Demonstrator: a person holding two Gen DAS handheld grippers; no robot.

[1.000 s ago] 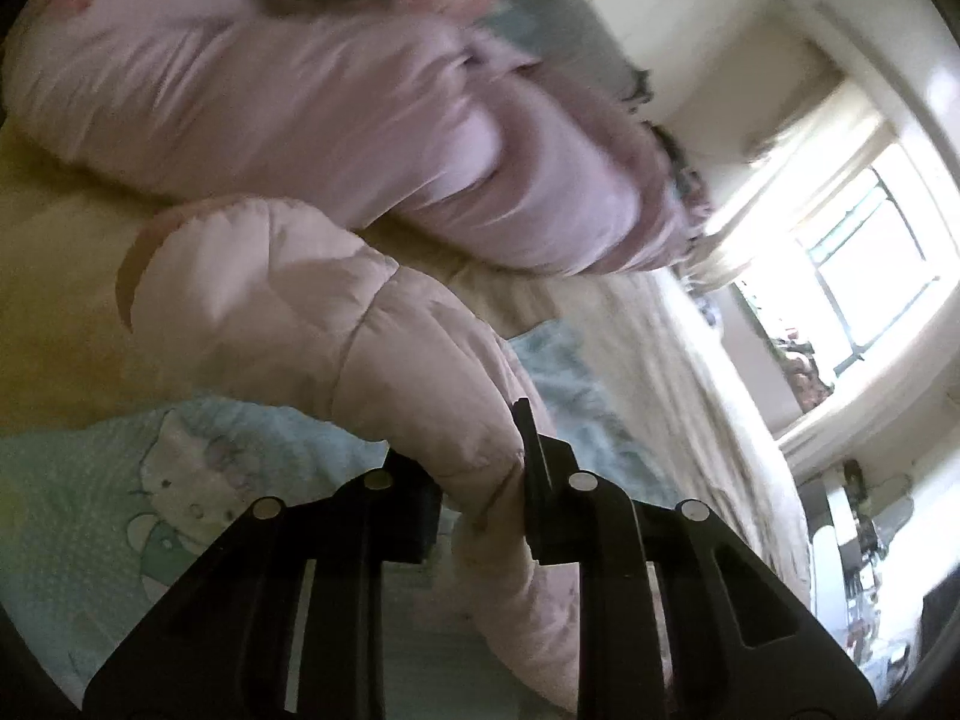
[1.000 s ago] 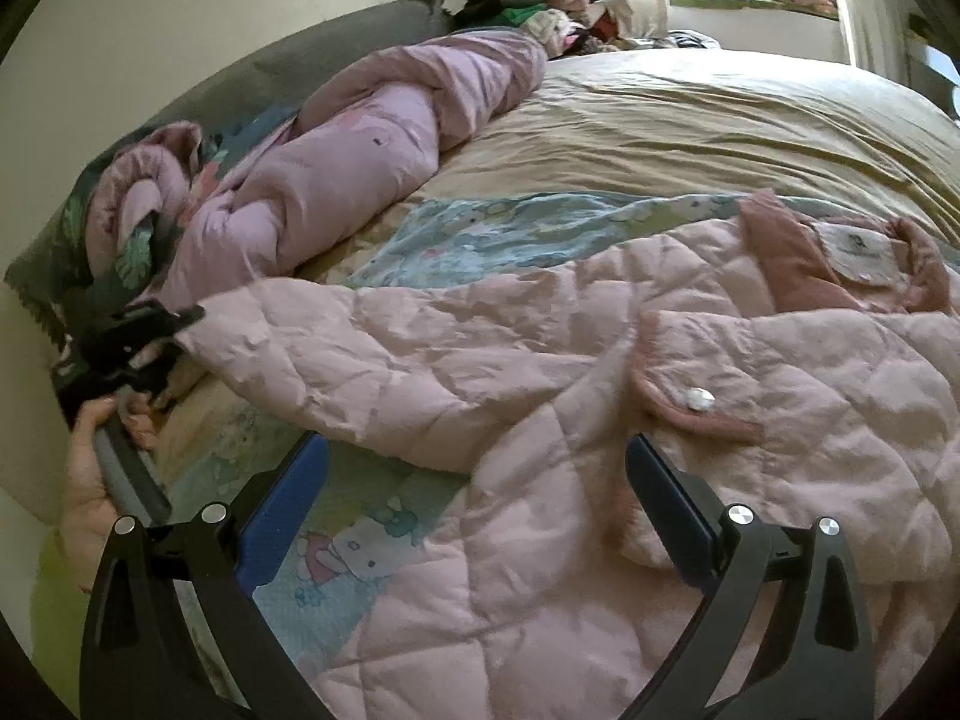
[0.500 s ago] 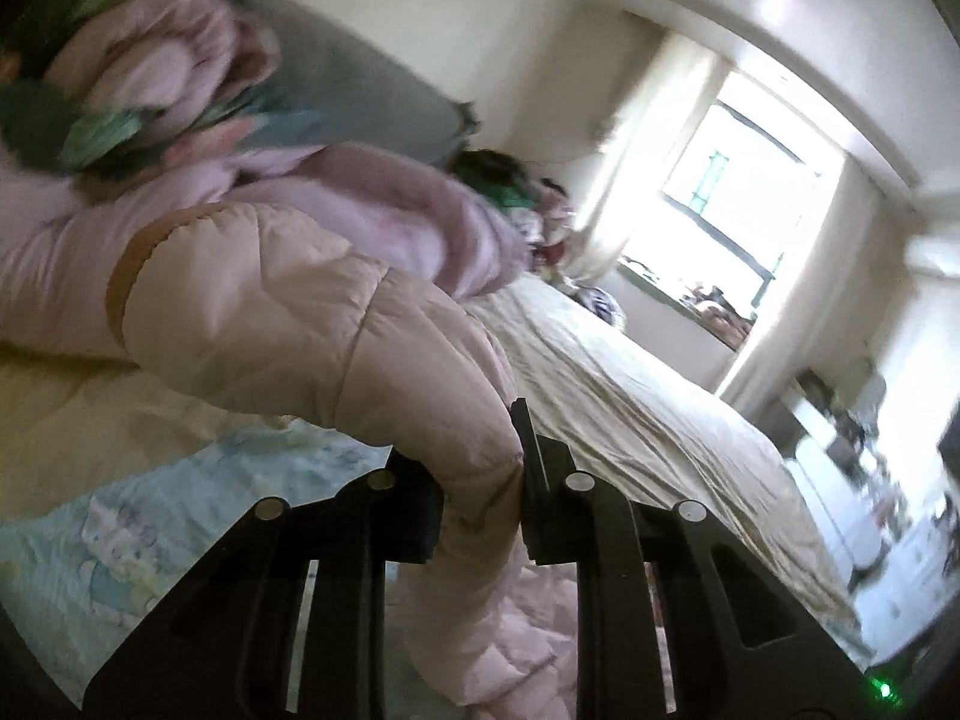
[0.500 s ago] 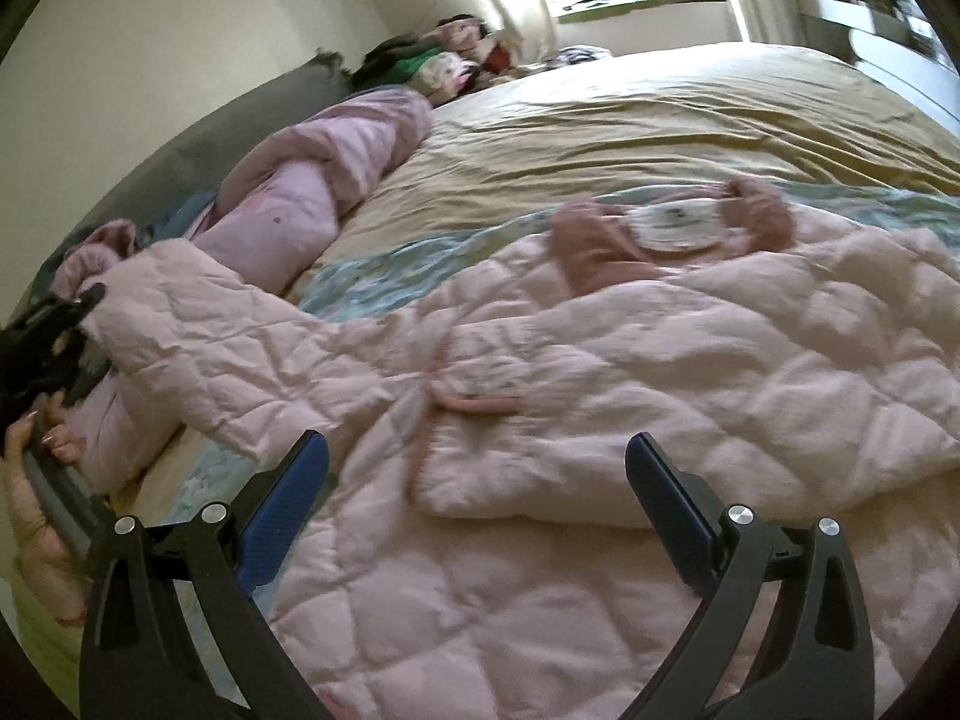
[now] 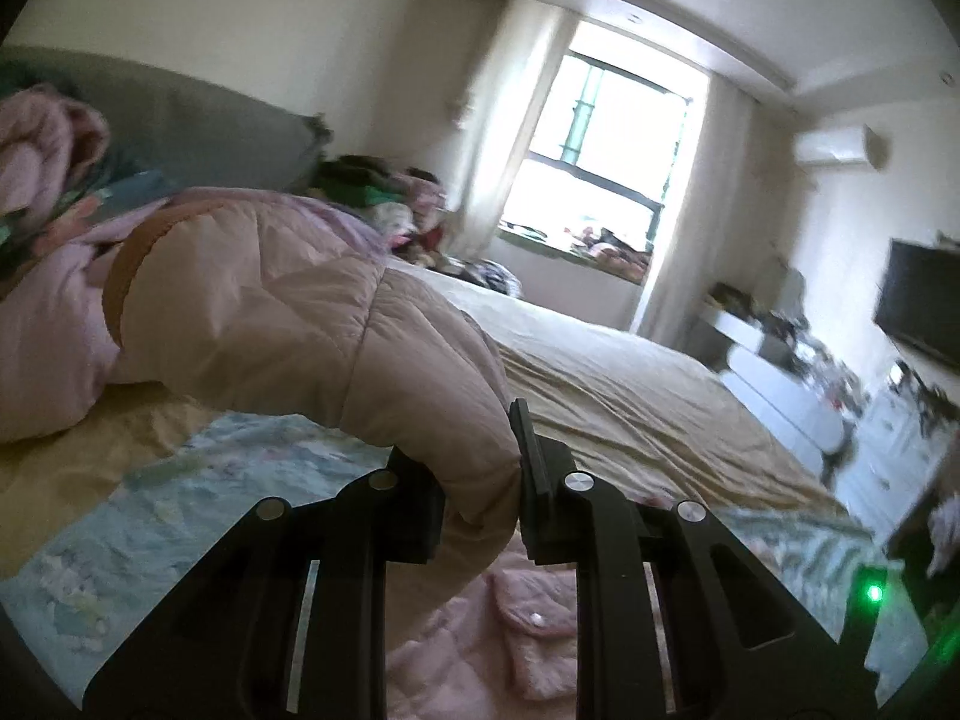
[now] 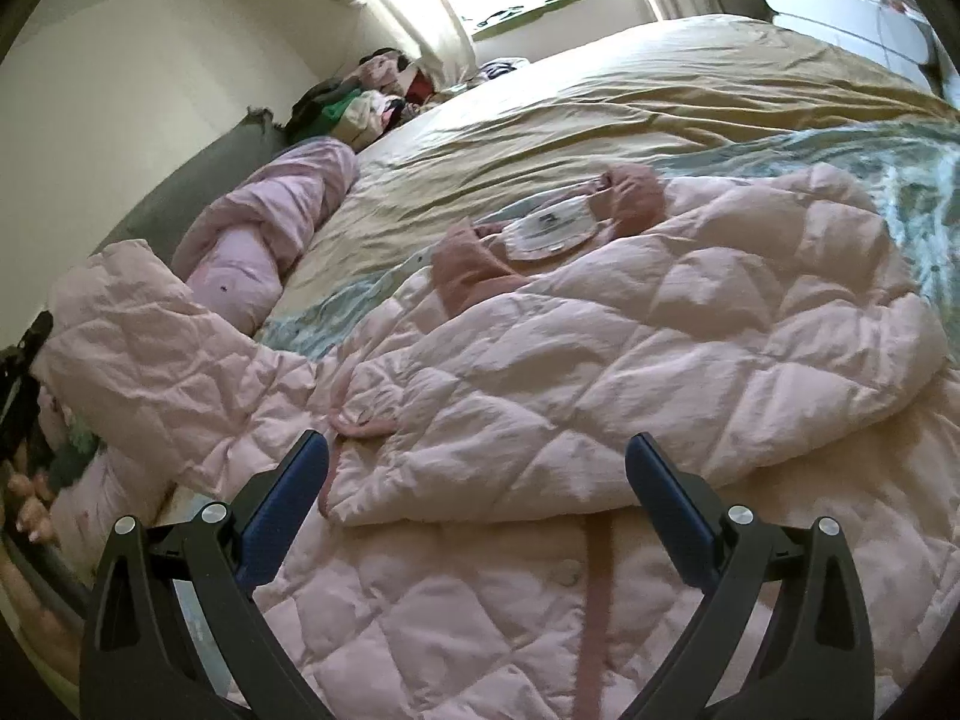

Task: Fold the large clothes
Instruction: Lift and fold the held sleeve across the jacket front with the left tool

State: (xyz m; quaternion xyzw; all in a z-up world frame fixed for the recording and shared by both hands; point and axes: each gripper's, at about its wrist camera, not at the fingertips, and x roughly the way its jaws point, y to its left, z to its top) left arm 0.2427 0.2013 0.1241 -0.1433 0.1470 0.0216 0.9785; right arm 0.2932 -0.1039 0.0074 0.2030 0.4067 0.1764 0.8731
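A pale pink quilted jacket lies spread on the bed, collar and white label facing up. My left gripper is shut on the jacket's sleeve and holds it lifted above the bed; the sleeve's brown-lined cuff hangs out to the left. In the right wrist view the lifted sleeve shows at the far left. My right gripper is open and empty, hovering over the jacket's front near a pocket flap.
The bed has a tan cover and a light blue cartoon blanket. A rolled lilac duvet lies along the grey headboard. A clothes pile sits near the window. White drawers and a TV stand right.
My left gripper has raised and swung the sleeve up, its view turning from the bed toward the window. My right gripper has moved further over the jacket body, staying open.
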